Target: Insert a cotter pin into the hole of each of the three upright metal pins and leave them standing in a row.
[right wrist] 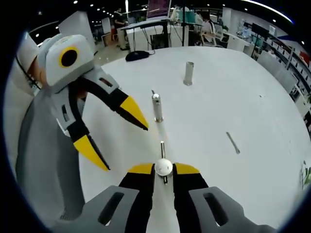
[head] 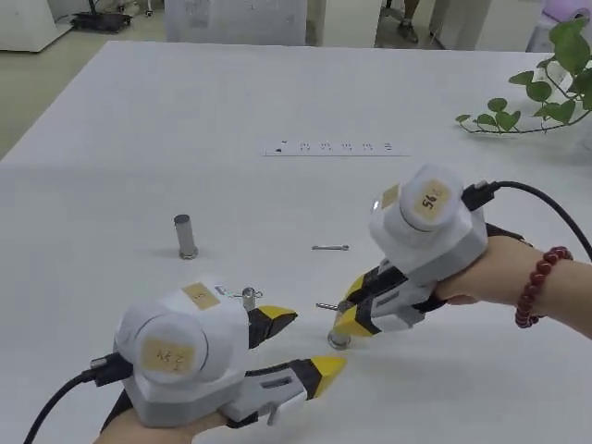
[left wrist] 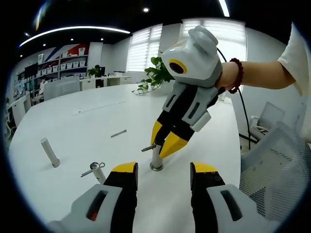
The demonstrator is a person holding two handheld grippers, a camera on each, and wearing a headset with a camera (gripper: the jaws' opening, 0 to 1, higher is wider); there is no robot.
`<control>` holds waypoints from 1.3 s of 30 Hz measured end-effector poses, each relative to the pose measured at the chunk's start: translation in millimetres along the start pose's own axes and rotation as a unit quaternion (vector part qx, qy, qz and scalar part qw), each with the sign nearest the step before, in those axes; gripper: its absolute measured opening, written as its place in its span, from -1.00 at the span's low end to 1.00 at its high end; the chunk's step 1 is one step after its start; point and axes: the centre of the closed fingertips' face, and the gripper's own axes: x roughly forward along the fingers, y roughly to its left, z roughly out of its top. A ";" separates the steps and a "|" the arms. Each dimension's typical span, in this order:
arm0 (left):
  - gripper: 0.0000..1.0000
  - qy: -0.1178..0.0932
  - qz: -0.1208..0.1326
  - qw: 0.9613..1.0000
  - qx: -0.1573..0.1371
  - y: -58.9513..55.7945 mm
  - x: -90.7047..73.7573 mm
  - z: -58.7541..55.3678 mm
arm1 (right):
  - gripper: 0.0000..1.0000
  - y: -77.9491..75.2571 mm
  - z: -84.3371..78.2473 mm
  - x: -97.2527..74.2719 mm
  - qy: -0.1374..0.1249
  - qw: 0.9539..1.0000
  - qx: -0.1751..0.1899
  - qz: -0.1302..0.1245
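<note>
1. Near pin [left wrist: 156, 159] stood upright on the counter [head: 277, 92], right under the right tool [left wrist: 164, 143]. The held cotter [left wrist: 147, 148] poked out sideways at its top, so it looked partly through the hole; how far, I could not tell.
2. The right tool was clenched on the held cotter, its tips at the near pin's top.
3. Middle pin [head: 248, 298] stood near it, with a fitted cotter [left wrist: 88, 172] across its top; that one looked done.
4. Far pin [head: 187, 237] stood well apart from the other two, bare at the top, with no cotter to be seen in it.
5. A loose cotter [head: 330, 248] lay flat on the counter between the far pin and the right tool, likely meant for the far pin.
6. The left tool [right wrist: 125, 147] hovered released, jaws wide apart, near the middle and near pins, grasping nothing.
7. By my judgement, one pin was finished, one was under way and one was left. The three stood roughly in a line.
</note>
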 end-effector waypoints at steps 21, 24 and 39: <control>-0.03 -0.012 -0.008 1.000 -0.004 -6.7 -40.8 -0.7 | -0.71 0.6 1.4 0.4 -0.012 0.999 -0.033 0.005; -0.02 -0.010 -0.003 1.000 0.005 -5.0 -45.5 -2.0 | -0.72 -0.2 1.6 0.3 -0.010 0.999 -0.039 0.006; 0.07 -0.014 0.019 1.000 0.017 -0.5 -59.1 -0.4 | -0.72 -3.2 11.6 3.6 -0.001 0.997 -0.074 0.014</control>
